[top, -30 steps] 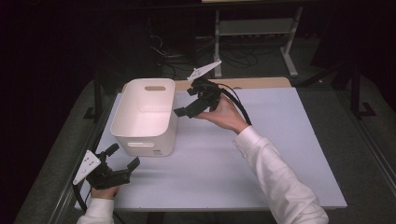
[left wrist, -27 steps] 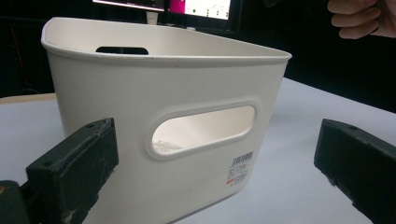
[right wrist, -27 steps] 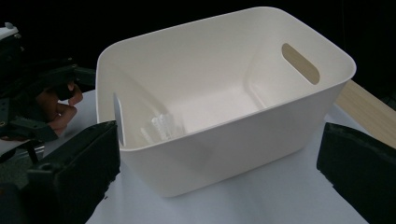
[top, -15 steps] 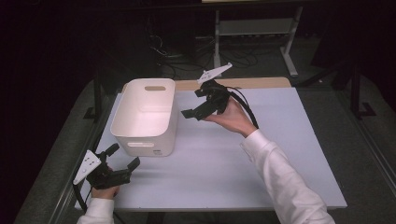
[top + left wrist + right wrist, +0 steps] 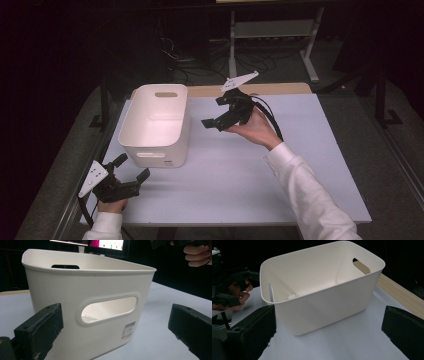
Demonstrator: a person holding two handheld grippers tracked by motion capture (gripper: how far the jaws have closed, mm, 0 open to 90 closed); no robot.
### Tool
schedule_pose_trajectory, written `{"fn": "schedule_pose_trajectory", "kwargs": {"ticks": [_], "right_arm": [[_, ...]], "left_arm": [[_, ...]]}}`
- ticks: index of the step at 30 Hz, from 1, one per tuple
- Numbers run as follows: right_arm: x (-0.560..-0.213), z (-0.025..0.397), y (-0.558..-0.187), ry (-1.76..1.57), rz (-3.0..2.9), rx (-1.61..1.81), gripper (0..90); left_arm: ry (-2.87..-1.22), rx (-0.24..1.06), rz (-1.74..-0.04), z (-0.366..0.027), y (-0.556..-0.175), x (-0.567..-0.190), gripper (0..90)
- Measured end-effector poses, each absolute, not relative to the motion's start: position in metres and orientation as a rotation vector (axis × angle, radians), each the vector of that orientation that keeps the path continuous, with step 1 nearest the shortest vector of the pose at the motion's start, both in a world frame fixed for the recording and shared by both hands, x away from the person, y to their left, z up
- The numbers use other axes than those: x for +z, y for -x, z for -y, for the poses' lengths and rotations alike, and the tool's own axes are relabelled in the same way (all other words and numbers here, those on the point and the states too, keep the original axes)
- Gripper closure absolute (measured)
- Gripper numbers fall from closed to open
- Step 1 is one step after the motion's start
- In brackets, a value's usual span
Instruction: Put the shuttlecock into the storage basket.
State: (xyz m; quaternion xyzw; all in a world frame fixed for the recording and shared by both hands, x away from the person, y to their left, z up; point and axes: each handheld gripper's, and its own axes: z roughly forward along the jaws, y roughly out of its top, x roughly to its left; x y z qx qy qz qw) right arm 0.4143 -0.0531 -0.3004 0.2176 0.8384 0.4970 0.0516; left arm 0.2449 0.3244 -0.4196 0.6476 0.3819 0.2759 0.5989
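A white plastic bin [image 5: 155, 125] with handle slots stands on the left half of the white table [image 5: 250, 170]. My left gripper [image 5: 131, 167] rests near the front left corner, open, pointing at the bin's near end [image 5: 87, 290]. My right gripper [image 5: 212, 111] hovers open just right of the bin, aimed at its side wall [image 5: 324, 302]. A small pale object [image 5: 293, 297] lies on the bin's floor and shows through the handle slot [image 5: 87, 318]. The other hand [image 5: 234, 293] and its gripper appear beyond the bin in the right gripper view.
A wooden strip [image 5: 270, 90] runs along the table's far edge. Behind it stand a metal shelf frame [image 5: 272, 30] and floor cables [image 5: 200, 55]. The table's right half [image 5: 310, 150] is bare.
My right gripper has drifted a little to the right, away from the bin's side. The left gripper and the bin have stayed put.
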Motion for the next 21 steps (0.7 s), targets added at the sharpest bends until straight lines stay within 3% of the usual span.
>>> {"fn": "schedule_pose_trajectory", "kwargs": {"ticks": [21], "right_arm": [[-0.316, 0.077, -0.406, -0.690, -2.509, 1.564, 0.0]], "left_arm": [[-1.500, 0.640, -0.880, -0.323, -0.245, -0.420, 0.0]]}}
